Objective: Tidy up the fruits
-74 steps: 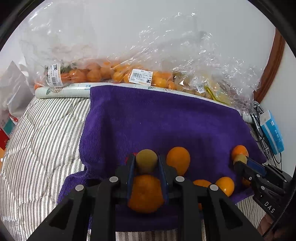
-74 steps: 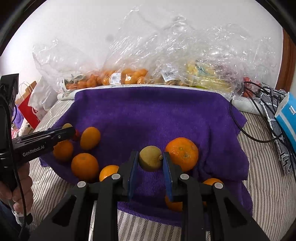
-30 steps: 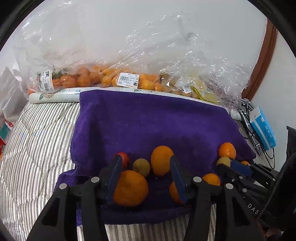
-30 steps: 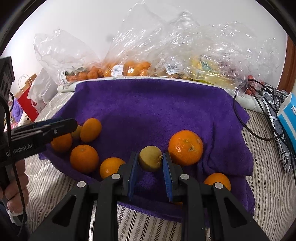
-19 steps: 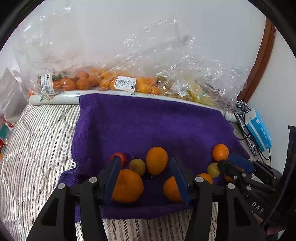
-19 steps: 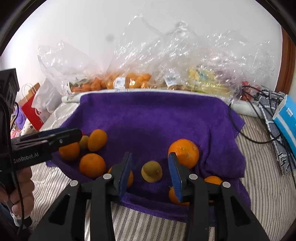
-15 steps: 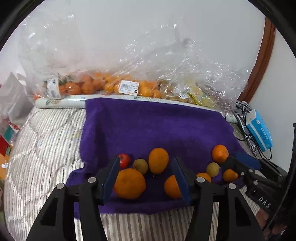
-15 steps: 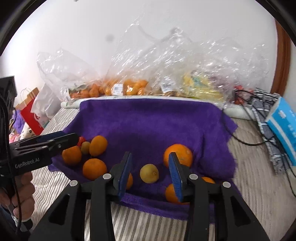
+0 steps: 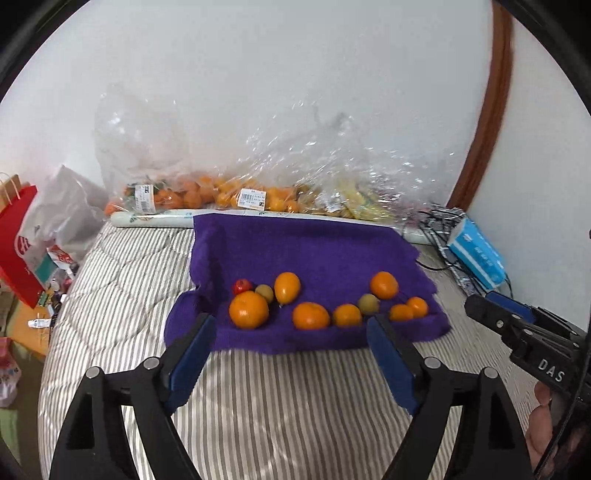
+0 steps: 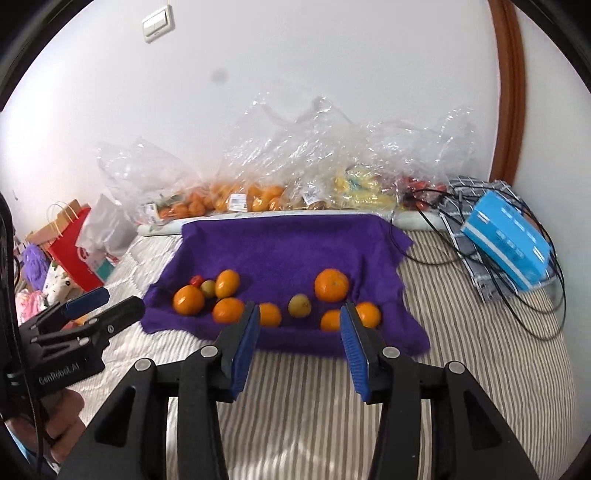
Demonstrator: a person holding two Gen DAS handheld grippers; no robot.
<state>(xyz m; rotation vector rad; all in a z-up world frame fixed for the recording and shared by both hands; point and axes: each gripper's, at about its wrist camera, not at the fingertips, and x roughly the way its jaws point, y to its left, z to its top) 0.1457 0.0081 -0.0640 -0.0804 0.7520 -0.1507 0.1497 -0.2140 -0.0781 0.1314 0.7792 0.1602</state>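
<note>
Both hand-held grippers (image 9: pixel 291 332) (image 10: pixel 299 325) farther back, jaws just opened, empty — wall switch (image 10: pixel 159 23) only in right view.

towel (image 9: pixel 303 251): purple | oranges (image 9: pixel 248 309): orange | bedcover (image 9: pixel 295 406): grey-white striped | box (image 10: pixel 506 240): blue
</note>
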